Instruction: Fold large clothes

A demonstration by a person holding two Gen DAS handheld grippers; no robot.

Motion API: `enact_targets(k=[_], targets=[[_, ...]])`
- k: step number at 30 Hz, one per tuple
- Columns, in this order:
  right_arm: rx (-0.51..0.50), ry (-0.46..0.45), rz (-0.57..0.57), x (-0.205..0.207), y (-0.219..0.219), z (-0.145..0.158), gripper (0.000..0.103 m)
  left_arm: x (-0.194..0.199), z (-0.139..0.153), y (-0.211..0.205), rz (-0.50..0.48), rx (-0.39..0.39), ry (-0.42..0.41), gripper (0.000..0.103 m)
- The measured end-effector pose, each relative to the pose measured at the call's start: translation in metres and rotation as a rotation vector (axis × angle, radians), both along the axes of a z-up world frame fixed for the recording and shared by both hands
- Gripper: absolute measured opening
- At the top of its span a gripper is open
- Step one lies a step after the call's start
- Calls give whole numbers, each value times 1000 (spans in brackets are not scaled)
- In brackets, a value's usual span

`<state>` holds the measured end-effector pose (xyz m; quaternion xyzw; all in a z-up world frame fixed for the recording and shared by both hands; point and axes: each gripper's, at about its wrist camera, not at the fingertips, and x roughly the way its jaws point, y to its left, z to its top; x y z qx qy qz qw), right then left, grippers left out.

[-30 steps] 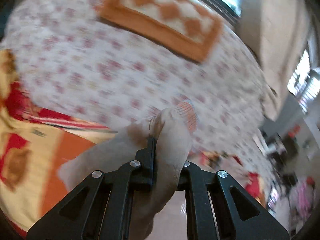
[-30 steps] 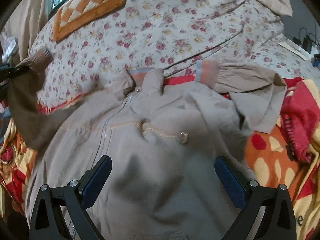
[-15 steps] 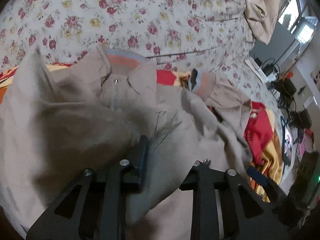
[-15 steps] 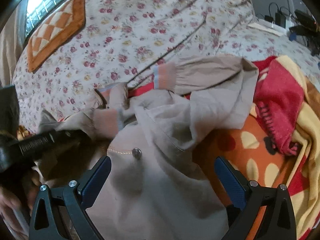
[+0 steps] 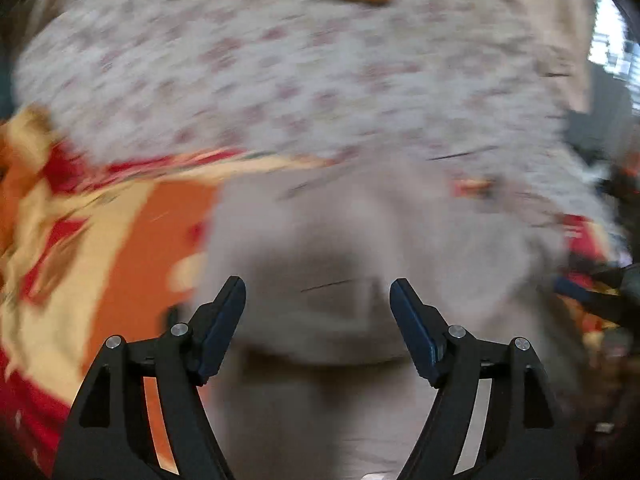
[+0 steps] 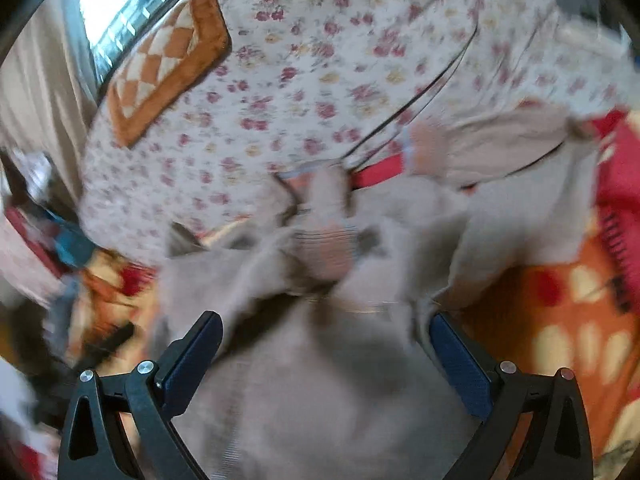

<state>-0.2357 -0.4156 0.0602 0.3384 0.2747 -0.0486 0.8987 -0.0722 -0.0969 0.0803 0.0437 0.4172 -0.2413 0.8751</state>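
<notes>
A large beige jacket (image 6: 304, 380) lies spread on a bed, its collar toward the floral sheet. One sleeve with a striped cuff (image 6: 326, 250) lies folded across the jacket's chest. The other sleeve (image 6: 500, 148) stretches out to the right. My right gripper (image 6: 320, 350) is open and empty just above the jacket's lower body. In the blurred left wrist view the jacket (image 5: 360, 240) fills the middle, and my left gripper (image 5: 318, 312) is open and empty above it.
A floral sheet (image 6: 340, 60) covers the bed's far side, with an orange checkered cushion (image 6: 168, 64) at the back. An orange, red and yellow blanket (image 6: 560, 300) lies under the jacket; it also shows in the left wrist view (image 5: 100, 240). Clutter sits off the bed's edges.
My left gripper carried the sleeve across the jacket, let it go and opened. It has pulled back, and the cuff now rests on the chest. The right gripper stayed open.
</notes>
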Motion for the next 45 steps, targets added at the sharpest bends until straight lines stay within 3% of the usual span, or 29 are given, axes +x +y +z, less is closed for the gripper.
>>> enact_targets(k=[3, 6, 9, 11, 13, 16, 20, 22, 23, 25, 27, 32, 36, 41, 45], targets=[[137, -2, 83, 17, 7, -4, 103, 19, -30, 26, 136, 68, 69, 75], [111, 26, 103, 36, 22, -2, 103, 36, -51, 40, 187, 21, 166, 75], [156, 38, 97, 64, 20, -10, 99, 38, -49, 41, 201, 12, 149, 75], [171, 66, 69, 89, 10, -20, 79, 37, -51, 38, 198, 22, 137, 75], [165, 115, 37, 104, 0, -30, 39, 34, -51, 38, 192, 27, 127, 75], [114, 92, -29, 97, -15, -23, 33, 36, -48, 39, 188, -6, 135, 75], [-170, 12, -141, 56, -12, 8, 33, 39, -45, 33, 180, -29, 133, 75], [-377, 122, -182, 60, -3, -3, 33, 39, -47, 25, 174, 8, 124, 75], [-391, 186, -168, 66, -4, -13, 33, 38, -48, 24, 175, 16, 117, 75], [-264, 274, -118, 70, -15, -34, 35, 37, -46, 25, 176, 17, 108, 75], [-189, 239, -135, 56, -25, -29, 42, 36, -44, 29, 181, 5, 105, 75], [-197, 173, -226, 15, -41, 10, 68, 32, -29, 34, 202, -17, 58, 75], [-285, 137, -303, -10, -38, 28, 68, 27, -19, 26, 191, -18, 15, 75], [-301, 130, -197, 4, -30, 28, 58, 26, -28, 14, 156, 31, 23, 75], [-407, 198, -145, 37, -19, 7, 57, 36, -39, 24, 199, 25, 70, 75]])
